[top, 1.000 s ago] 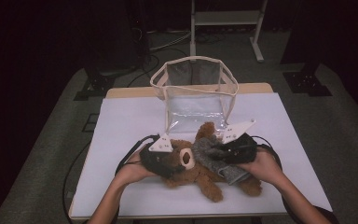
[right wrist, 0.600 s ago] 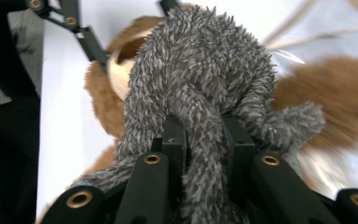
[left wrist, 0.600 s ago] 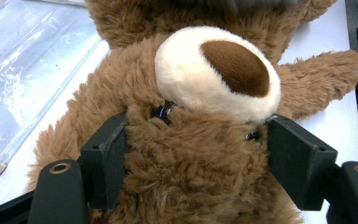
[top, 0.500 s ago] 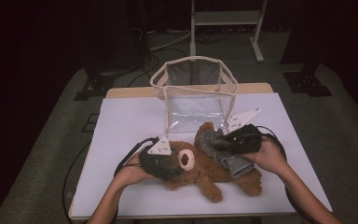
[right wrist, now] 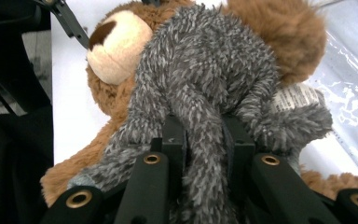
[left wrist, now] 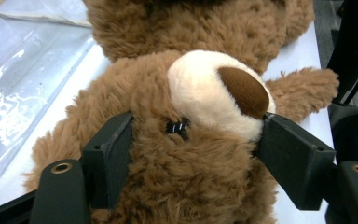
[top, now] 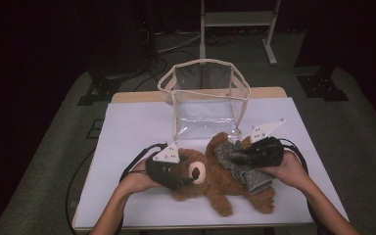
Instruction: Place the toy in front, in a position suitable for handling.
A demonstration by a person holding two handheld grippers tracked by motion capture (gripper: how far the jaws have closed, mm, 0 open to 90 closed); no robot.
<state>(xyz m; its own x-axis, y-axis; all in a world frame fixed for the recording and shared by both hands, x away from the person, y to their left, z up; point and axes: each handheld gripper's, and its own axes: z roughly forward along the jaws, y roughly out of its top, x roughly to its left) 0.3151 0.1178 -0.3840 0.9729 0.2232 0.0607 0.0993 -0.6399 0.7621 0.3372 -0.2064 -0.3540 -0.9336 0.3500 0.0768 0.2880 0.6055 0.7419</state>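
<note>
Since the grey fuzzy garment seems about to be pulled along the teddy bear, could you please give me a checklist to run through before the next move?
1. Right gripper shut on the grey garment: ok.
2. Left gripper jaws on both sides of the teddy bear head, having just been closing: ok.
3. Firm hold on the head: cannot tell.
4. Bear lying on the white table cover: ok.
5. Clear bag upright, mouth open behind the bear: ok.
6. Garment free of the bear's arm: cannot tell.

Black jaws, brass-ringed screw holes
</note>
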